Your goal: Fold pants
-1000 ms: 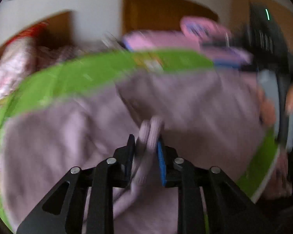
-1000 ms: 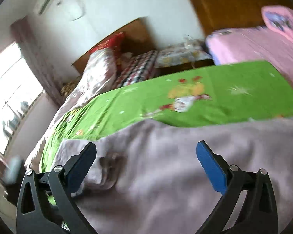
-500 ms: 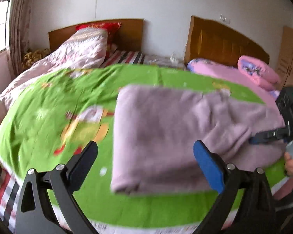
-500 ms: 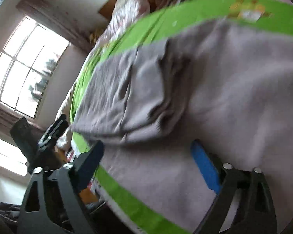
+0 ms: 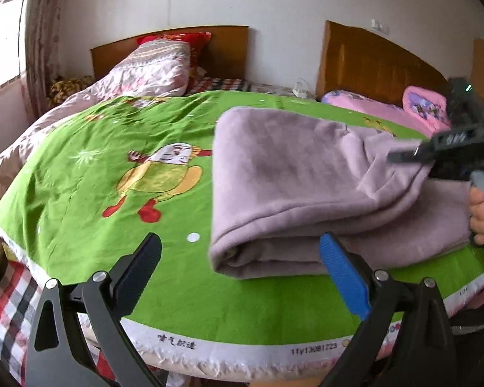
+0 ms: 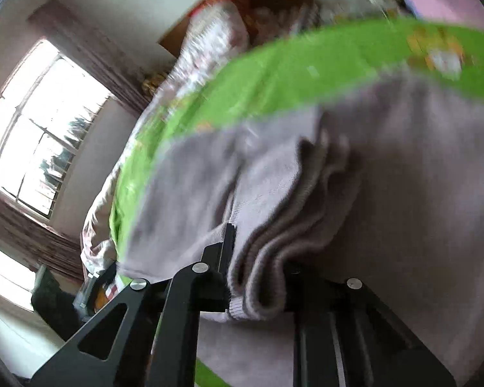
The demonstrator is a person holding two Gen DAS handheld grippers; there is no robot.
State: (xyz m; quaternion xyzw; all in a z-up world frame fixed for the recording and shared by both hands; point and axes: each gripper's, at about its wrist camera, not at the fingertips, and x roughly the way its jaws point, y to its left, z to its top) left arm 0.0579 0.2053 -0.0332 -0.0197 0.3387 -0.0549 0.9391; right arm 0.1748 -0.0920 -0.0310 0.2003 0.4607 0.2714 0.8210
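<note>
Right gripper (image 6: 258, 258) closing on bunched ribbed edge of mauve pants (image 6: 387, 200), fabric between jaws; pants lying on green quilt (image 6: 290, 74); window (image 6: 38, 129) at left.

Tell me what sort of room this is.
A bedroom, most likely: two beds with wooden headboards, a green cartoon quilt where the pants lie, and pillows.

My bed (image 5: 80, 167): green cartoon-print cover (image 5: 164, 290) spread flat; folded mauve pants (image 5: 290, 177) lie on its right part, floral quilt (image 5: 145, 67) heaped near headboard.
</note>
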